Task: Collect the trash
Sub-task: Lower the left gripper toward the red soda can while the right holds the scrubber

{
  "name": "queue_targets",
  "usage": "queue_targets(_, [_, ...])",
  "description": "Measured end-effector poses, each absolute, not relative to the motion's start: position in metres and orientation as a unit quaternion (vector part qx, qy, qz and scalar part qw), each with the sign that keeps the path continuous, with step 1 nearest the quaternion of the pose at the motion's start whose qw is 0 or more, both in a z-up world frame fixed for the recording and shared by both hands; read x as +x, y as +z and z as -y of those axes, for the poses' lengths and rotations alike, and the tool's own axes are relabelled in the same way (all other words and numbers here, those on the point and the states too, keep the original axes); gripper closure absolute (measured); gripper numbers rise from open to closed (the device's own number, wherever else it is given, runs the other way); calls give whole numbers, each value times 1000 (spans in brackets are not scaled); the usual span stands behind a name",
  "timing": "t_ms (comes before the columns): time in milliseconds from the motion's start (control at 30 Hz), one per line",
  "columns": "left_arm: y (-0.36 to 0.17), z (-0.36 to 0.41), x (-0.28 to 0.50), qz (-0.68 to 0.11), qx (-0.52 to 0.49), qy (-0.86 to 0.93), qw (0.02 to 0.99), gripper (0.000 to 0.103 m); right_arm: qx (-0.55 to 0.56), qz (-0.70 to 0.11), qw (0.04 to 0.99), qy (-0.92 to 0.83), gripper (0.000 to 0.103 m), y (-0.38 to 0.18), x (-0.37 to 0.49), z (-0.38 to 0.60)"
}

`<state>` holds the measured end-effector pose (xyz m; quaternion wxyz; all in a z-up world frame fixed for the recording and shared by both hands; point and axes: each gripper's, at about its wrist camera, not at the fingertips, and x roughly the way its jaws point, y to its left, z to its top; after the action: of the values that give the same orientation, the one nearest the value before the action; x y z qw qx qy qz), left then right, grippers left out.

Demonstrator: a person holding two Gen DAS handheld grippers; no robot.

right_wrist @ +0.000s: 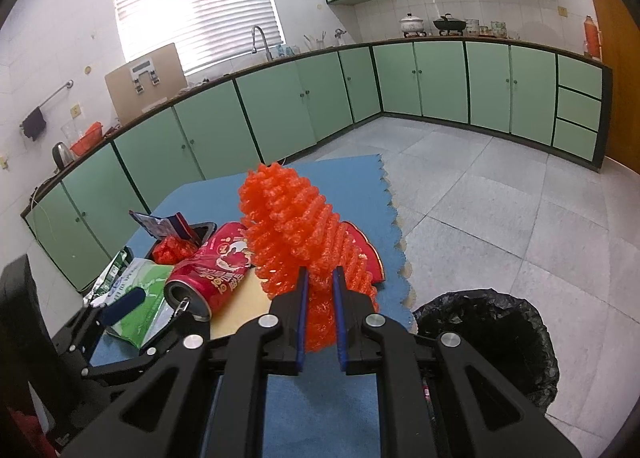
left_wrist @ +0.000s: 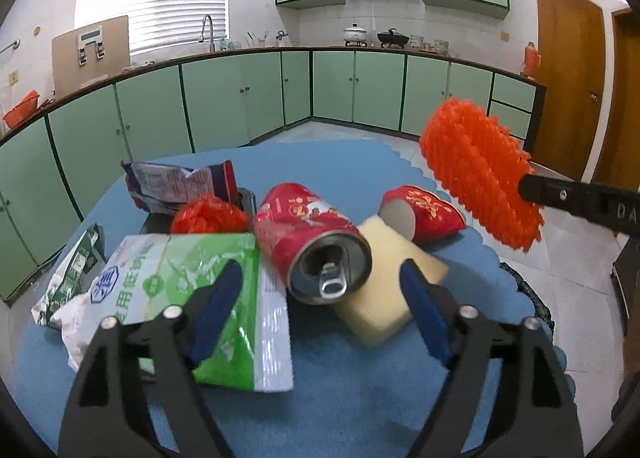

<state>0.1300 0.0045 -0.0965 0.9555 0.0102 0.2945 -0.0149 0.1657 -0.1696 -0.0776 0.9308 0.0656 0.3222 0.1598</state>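
Currently, step in hand: trash pickup, midway by my reading.

Right gripper (right_wrist: 320, 318): jaws clamped on one orange foam net (right_wrist: 296, 234), held up above the blue mat (right_wrist: 340, 410). Next move, as I judge it: carry the net toward 4 o'clock and release over the black-lined bin (right_wrist: 492, 338) on the floor beside the mat.

Left gripper (left_wrist: 320, 306): jaws spread wide, holding nothing, with the fallen red can (left_wrist: 312, 246) lying at 12 o'clock between its tips (likely the next pick).

Count on the mat, left wrist view:
- red cans: 1
- crushed red paper cups (left_wrist: 424, 214): 1
- yellow sponges (left_wrist: 384, 290): 1
- green-and-white bags (left_wrist: 192, 298): 1
- other wrappers: 2
- orange nets: 2 (one held, one (left_wrist: 208, 214) at 11 o'clock)
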Motion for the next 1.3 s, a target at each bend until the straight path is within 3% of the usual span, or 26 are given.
queue_targets(667, [-114, 1, 189, -339, -9, 2, 941, 18, 69, -332, 930, 140, 91, -87, 174, 180])
queue_targets(700, [-114, 1, 190, -338, -11, -1, 941, 18, 69, -334, 930, 140, 91, -88, 175, 180])
queue_targets(767, [-114, -2, 194, -341, -19, -8, 940, 36, 71, -336, 929, 140, 91, -89, 176, 180])
queue_targets(800, [-116, -4, 196, -347, -24, -15, 937, 38, 71, -336, 929, 141, 91, -90, 176, 180])
queue_targets(1300, [-114, -23, 156, -356, -55, -53, 932, 42, 78, -345, 925, 139, 91, -96, 178, 187])
